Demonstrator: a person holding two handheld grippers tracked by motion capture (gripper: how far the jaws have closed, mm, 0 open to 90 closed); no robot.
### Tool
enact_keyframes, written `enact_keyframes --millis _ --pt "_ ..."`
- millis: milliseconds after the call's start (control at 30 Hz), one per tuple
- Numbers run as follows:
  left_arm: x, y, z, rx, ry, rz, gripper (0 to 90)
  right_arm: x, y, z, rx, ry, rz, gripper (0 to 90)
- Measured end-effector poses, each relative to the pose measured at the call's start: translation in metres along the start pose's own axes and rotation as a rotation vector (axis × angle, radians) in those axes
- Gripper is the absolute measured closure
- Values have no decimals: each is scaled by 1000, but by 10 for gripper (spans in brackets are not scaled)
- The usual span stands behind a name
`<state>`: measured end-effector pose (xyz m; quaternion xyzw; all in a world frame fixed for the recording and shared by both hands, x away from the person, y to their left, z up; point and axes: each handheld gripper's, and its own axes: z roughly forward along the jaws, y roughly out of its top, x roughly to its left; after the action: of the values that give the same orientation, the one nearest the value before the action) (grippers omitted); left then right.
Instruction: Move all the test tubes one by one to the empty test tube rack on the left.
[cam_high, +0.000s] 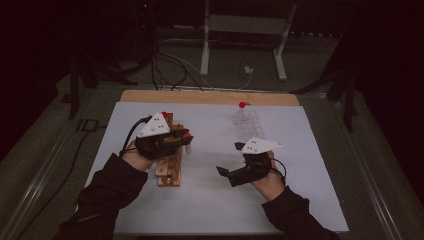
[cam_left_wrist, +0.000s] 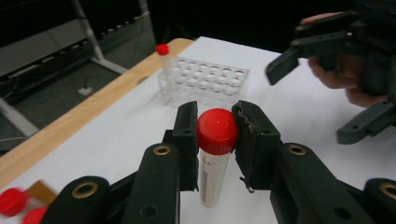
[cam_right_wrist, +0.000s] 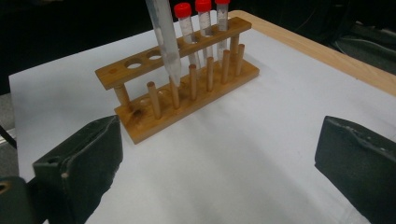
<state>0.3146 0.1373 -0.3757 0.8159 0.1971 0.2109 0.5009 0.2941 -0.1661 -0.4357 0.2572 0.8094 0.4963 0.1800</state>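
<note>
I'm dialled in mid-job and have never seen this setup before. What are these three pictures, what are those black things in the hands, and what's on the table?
There is no robot arm: a person holds a two-jaw tool in each hand.

The high view looks down on the table from the person's side. The other two views come from cameras riding on each tool, looking along its black jaws.

The left gripper is shut on a clear tube with a red cap, lifted beside the wooden rack. The right gripper view shows the tube's pointed tip hanging just in front of the rack. The right gripper is open with nothing between its jaws.

On the white sheet stands the wooden rack with more red-capped tubes in it. Further off is a clear plastic rack with one red-capped tube at a corner.
</note>
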Motion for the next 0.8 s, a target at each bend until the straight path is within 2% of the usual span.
enact_keyframes --millis 367,800 --pt "21 -9 -16 -8 70 -43 720 1 1 -2 -7 1 -16 13" --pt "37 -22 -28 -10 152 -79 720 0 1 -3 -11 -3 -14 13"
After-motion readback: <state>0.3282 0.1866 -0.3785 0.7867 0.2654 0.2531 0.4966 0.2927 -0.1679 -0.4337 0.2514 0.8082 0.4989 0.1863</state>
